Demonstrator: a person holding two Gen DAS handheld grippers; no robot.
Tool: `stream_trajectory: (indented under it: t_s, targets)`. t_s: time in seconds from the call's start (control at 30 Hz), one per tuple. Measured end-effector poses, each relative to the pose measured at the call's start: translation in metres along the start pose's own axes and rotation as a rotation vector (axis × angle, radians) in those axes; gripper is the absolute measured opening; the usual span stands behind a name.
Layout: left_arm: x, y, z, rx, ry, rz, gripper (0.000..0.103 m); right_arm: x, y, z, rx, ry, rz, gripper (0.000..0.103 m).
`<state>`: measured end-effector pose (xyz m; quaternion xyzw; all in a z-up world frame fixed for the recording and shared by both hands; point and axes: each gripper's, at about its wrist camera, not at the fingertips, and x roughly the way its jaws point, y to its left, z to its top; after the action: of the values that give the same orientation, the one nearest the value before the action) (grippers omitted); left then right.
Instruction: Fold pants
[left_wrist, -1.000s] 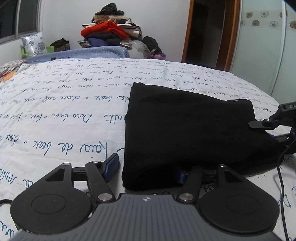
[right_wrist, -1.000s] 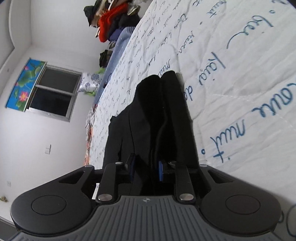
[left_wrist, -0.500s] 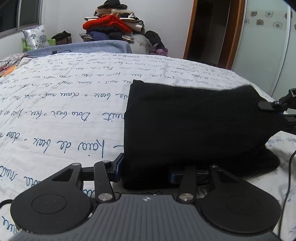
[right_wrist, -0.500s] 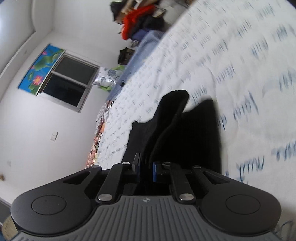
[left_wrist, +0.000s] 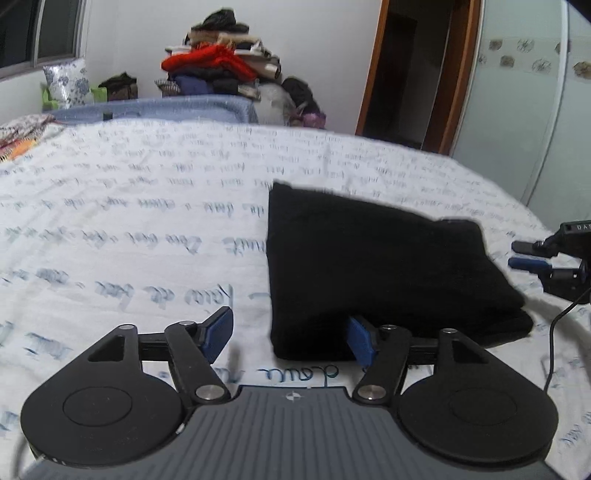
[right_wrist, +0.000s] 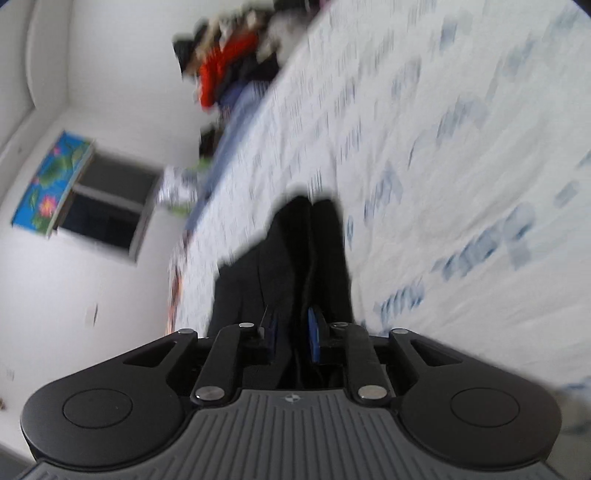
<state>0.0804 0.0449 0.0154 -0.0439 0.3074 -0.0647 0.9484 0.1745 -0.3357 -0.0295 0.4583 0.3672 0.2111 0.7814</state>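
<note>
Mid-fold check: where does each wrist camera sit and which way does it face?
Left wrist: low beside the pants, facing across the bed toward the clothes pile; open left tongs in front, right tongs at right.
Right wrist: rolled sideways, facing along the pants toward the window; right tongs in front.
Shared: pants, bed, clothes pile, right tongs.

Pants (left_wrist: 373, 266) on bed (left_wrist: 129, 221)
</note>
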Motion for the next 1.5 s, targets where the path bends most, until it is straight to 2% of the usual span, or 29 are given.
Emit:
stream_trajectory:
  t_s: [0.07, 0.17, 0.23, 0.27, 0.3, 0.33, 0.4, 0.47, 0.5, 0.53, 0.6, 0.7, 0.77, 0.87, 0.9, 0.93, 0.97, 1.0, 1.03, 1.13, 1.17, 1.23, 1.4, 1.5]
  targets:
    - [-0.01, -0.005, 0.012, 0.024, -0.043, -0.006, 0.07, -0.009, 0.017, 0.003, -0.041, -0.064, 0.016, 0.018]
    - [-0.01, -0.025, 0.034, 0.081, -0.151, -0.026, 0.073, 0.011, 0.049, 0.007, -0.094, -0.036, 0.081, 0.021]
    - [-0.003, -0.04, 0.047, 0.098, -0.166, -0.031, 0.073, 0.039, 0.072, 0.004, -0.132, -0.01, 0.106, 0.041]
    - [0.002, -0.045, 0.052, 0.101, -0.165, -0.06, 0.075, 0.05, 0.08, 0.001, -0.155, 0.0, 0.097, 0.045]
    - [0.01, -0.05, 0.054, 0.103, -0.158, -0.089, 0.08, 0.061, 0.086, 0.0, -0.174, 0.009, 0.081, 0.054]
    - [0.02, -0.054, 0.053, 0.105, -0.138, -0.1, 0.082, 0.072, 0.089, -0.001, -0.184, 0.023, 0.068, 0.058]
    - [0.049, -0.061, 0.043, 0.124, -0.033, -0.085, 0.08, 0.097, 0.085, -0.004, -0.166, 0.077, 0.054, 0.059]
    - [0.077, -0.063, 0.024, 0.127, 0.088, -0.089, 0.081, 0.11, 0.067, -0.011, -0.15, 0.118, -0.038, 0.059]
    - [0.08, -0.061, 0.013, 0.141, 0.054, -0.087, 0.082, 0.114, 0.057, -0.013, -0.154, 0.119, -0.032, 0.053]
    - [0.079, -0.061, 0.006, 0.163, 0.005, -0.09, 0.082, 0.11, 0.05, -0.017, -0.153, 0.084, -0.012, 0.043]
    - [0.079, -0.06, 0.007, 0.145, 0.014, -0.096, 0.082, 0.108, 0.045, -0.018, -0.155, 0.08, -0.022, 0.032]
    - [0.079, -0.061, 0.015, 0.159, 0.034, -0.094, 0.083, 0.104, 0.047, -0.017, -0.133, 0.076, -0.016, 0.032]
    - [0.065, -0.058, 0.02, 0.155, 0.03, -0.07, 0.082, 0.088, 0.058, -0.024, -0.159, 0.055, -0.044, 0.033]
    - [0.038, -0.046, 0.019, 0.12, -0.03, -0.078, 0.088, 0.056, 0.081, -0.046, -0.274, 0.013, -0.04, 0.051]
    - [0.035, -0.044, 0.017, 0.112, -0.028, -0.083, 0.092, 0.047, 0.083, -0.052, -0.299, 0.002, -0.028, 0.056]
    - [0.036, -0.042, 0.013, 0.109, -0.011, -0.083, 0.093, 0.039, 0.084, -0.06, -0.316, -0.002, -0.017, 0.067]
    - [0.039, -0.043, 0.009, 0.112, 0.014, -0.08, 0.093, 0.034, 0.082, -0.065, -0.324, 0.0, -0.016, 0.072]
    - [0.043, -0.044, 0.005, 0.124, 0.023, -0.07, 0.095, 0.033, 0.076, -0.069, -0.319, 0.006, -0.037, 0.079]
    - [0.045, -0.045, 0.001, 0.136, 0.016, -0.06, 0.096, 0.035, 0.066, -0.072, -0.299, 0.016, -0.061, 0.079]
    - [0.055, -0.049, -0.008, 0.155, -0.002, -0.04, 0.101, 0.034, 0.031, -0.077, -0.231, -0.056, 0.072, 0.078]
    - [0.055, -0.049, -0.009, 0.154, -0.002, -0.036, 0.102, 0.032, 0.026, -0.076, -0.212, -0.064, 0.09, 0.077]
    - [0.055, -0.05, -0.009, 0.155, -0.002, -0.031, 0.102, 0.032, 0.03, -0.074, -0.205, -0.058, 0.077, 0.077]
    - [0.054, -0.05, -0.012, 0.155, -0.007, -0.026, 0.103, 0.022, 0.056, -0.07, -0.208, -0.068, -0.028, 0.079]
    - [0.053, -0.051, -0.014, 0.155, -0.009, -0.023, 0.103, 0.002, 0.065, -0.067, -0.2, -0.127, 0.008, 0.08]
